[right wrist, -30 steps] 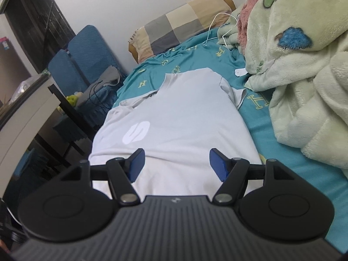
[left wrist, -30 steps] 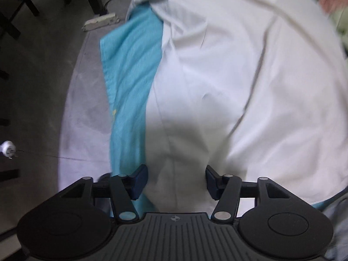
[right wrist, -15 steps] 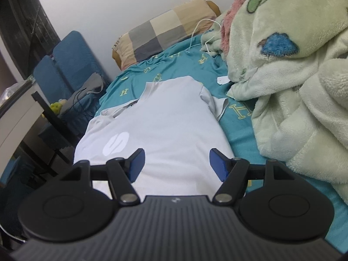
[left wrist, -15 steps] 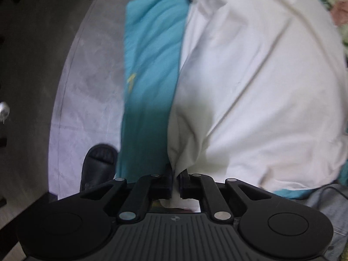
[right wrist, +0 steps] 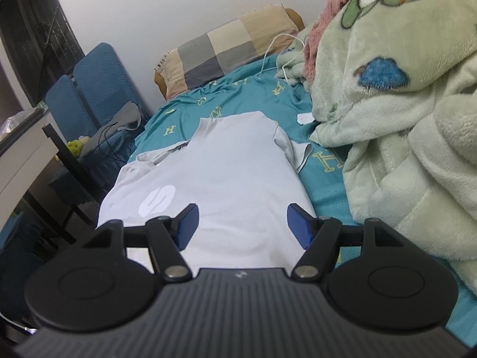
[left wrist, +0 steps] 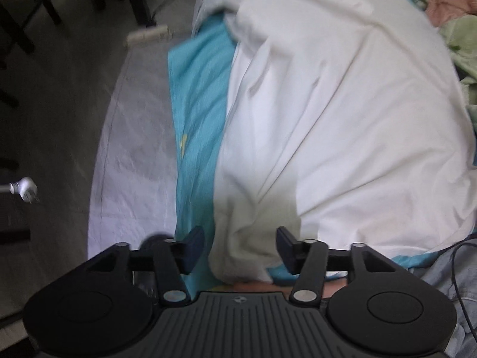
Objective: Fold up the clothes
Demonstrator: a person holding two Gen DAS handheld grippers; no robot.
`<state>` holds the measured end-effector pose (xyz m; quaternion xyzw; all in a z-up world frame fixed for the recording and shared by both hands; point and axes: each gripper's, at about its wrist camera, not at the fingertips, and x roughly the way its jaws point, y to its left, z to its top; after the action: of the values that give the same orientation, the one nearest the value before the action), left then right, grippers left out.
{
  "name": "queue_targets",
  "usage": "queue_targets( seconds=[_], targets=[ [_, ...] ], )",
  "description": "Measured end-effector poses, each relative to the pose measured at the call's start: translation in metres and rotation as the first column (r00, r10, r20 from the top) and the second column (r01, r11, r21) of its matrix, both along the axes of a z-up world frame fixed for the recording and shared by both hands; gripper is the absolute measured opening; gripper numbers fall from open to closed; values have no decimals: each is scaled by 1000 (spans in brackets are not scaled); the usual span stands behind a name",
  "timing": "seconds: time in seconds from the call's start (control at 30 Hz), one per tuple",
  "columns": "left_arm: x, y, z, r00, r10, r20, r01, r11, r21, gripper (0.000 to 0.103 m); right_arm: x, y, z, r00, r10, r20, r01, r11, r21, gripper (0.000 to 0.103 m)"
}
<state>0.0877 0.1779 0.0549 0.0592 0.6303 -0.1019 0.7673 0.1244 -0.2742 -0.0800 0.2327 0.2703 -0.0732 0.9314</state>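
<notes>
Left gripper: jaws opening above white T-shirt, pads clear of cloth. Right gripper: wide open, holding nothing, above same T-shirt, spread flat on bed sheet.

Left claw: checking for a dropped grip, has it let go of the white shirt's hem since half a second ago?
Yes. The left claw is opening, pads off the white shirt.
</notes>
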Motion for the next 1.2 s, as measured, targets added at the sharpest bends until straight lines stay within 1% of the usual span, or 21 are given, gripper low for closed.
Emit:
queue_targets(
  seconds=[0.03,0.1,0.13,0.2,0.23,0.3,0.33,0.43,0.5,0.53,0.63,0.67,0.7,0.8,0.87,0.93,0.97,1.07,1.2],
  targets=[
    [-2,-10,13,998,-3,56,2,1000,14,77,-1,0,2,1000,0,5,0,1000,-5,69],
    [-3,-29,37,985,-9,173,4,999,31,82,-3,1,4,1000,2,14,-1,1000,-13,69],
    [-4,-39,49,973,-11,230,5,1000,28,82,-4,1,5,1000,4,20,-3,1000,-18,69],
    [-7,-61,74,940,-9,341,6,1000,10,85,-5,1,8,1000,8,28,-8,1000,-27,69],
    [-9,-73,81,921,2,390,1,1000,-8,89,-6,1,9,999,11,32,-10,1000,-28,69],
    [-10,-96,89,885,24,465,1,999,-53,93,-9,1,12,999,15,40,-14,999,-32,69],
    [-10,-110,88,870,32,492,4,997,-71,95,-10,1,13,999,18,47,-16,999,-37,69],
    [-6,-148,82,826,14,563,43,995,-88,95,-14,2,18,997,28,67,-24,998,-55,69],
    [0,-175,79,788,12,616,61,993,-98,97,-16,3,21,996,34,83,-28,997,-70,69],
    [6,-185,72,774,28,632,60,991,-117,99,-17,4,22,995,37,90,-30,996,-80,69],
    [23,-203,49,741,91,665,39,983,-178,100,-19,6,27,993,42,110,-30,994,-109,68],
    [28,-210,44,729,105,676,36,981,-191,100,-20,7,29,992,43,119,-29,993,-116,68],
    [32,-215,37,719,102,687,39,982,-187,100,-21,6,31,991,42,125,-27,992,-123,68],
    [44,-214,-17,698,82,711,61,983,-173,101,-22,6,32,990,43,137,-24,991,-134,69],
    [49,-210,-60,695,86,714,68,980,-185,101,-20,8,30,989,42,139,-23,990,-139,69],
    [52,-201,-80,697,92,712,52,983,-178,101,-15,11,28,990,42,133,-23,989,-144,69],
    [52,-196,-87,698,91,710,44,984,-170,101,-13,12,27,991,43,131,-23,989,-146,68],
    [50,-189,-93,707,81,702,29,989,-143,101,-9,15,24,992,48,120,-30,989,-146,68],
    [48,-184,-94,722,103,684,25,984,-174,101,-7,18,18,994,52,99,-38,989,-143,68]
  ],
)
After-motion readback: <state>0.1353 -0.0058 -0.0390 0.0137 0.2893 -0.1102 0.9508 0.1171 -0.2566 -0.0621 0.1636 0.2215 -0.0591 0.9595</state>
